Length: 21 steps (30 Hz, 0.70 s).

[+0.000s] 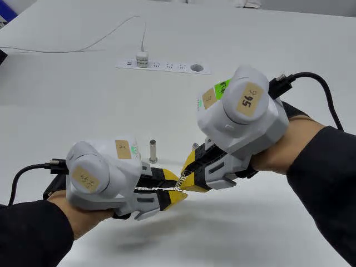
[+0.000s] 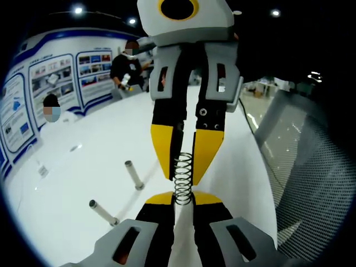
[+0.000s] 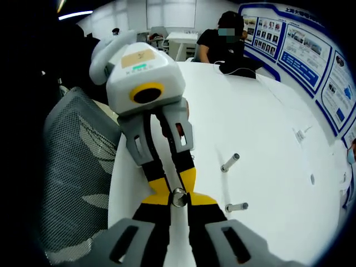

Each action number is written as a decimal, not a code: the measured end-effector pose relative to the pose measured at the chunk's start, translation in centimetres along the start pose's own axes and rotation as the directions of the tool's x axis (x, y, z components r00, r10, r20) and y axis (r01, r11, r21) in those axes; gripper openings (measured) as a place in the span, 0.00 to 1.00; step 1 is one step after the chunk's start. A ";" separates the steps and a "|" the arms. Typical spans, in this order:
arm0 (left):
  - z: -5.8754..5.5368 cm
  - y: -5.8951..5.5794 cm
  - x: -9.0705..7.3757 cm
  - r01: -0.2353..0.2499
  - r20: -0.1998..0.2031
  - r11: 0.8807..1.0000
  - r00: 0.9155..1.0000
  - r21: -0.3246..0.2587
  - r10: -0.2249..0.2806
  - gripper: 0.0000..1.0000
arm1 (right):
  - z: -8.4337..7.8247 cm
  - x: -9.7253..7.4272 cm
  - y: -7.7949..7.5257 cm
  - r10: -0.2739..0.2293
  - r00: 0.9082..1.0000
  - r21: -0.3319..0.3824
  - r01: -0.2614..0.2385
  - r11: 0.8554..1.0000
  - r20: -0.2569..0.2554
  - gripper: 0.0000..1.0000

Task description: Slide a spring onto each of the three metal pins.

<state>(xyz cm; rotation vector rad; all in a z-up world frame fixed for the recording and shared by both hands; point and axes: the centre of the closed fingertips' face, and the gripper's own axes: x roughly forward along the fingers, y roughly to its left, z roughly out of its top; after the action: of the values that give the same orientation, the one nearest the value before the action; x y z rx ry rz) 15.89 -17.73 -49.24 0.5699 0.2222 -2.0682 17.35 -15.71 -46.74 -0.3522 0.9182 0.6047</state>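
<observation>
Head view: the left gripper and the right gripper are brought tip to tip above the white table, and a short spring is clamped between them. One metal pin is seen upright just beyond the left jaws, and a second pin is half hidden behind the right gripper. A power strip lies well apart at the far side. Left gripper view: the spring is shown with its long axis in line with both pairs of jaws. Its near end is pinched by the almost closed left gripper. Its far part is held between the narrowly parted jaws of the right gripper. Two pins stand to one side. Right gripper view: the spring is seen end-on at the tips of the right gripper, which are met by the left gripper. Two pins lie off to the side with bare table between. Whether a third pin sits inside the coil cannot be told. The spring's axis is judged to need turning upright over a pin.
</observation>
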 end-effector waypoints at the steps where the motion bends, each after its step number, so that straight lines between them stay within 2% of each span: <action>1: 0.0 0.0 0.0 -0.002 0.000 1.000 1.000 -0.003 0.002 0.13 | 0.0 0.0 0.0 -0.002 1.000 0.000 0.002 1.000 -0.002 0.12; 3: 0.0 0.1 0.0 -0.008 0.003 1.000 1.000 -0.014 0.008 0.19 | -0.1 -0.1 -0.1 -0.004 1.000 0.000 0.004 1.000 -0.006 0.12; 13: -0.2 0.3 -0.5 -0.022 0.010 0.998 1.000 -0.053 0.022 0.28 | -0.4 -0.6 -0.7 -0.023 1.000 0.010 0.023 1.000 -0.012 0.12; 21: -0.8 1.2 -1.5 -0.060 0.020 0.994 0.998 -0.091 0.062 0.35 | -0.7 -1.3 -1.7 -0.047 0.999 0.025 0.047 0.999 -0.014 0.12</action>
<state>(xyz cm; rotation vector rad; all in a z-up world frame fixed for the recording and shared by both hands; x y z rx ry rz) 17.86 -16.93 -49.16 0.4922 0.2800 -1.9943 17.37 -17.85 -46.07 -0.3549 0.9273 0.5478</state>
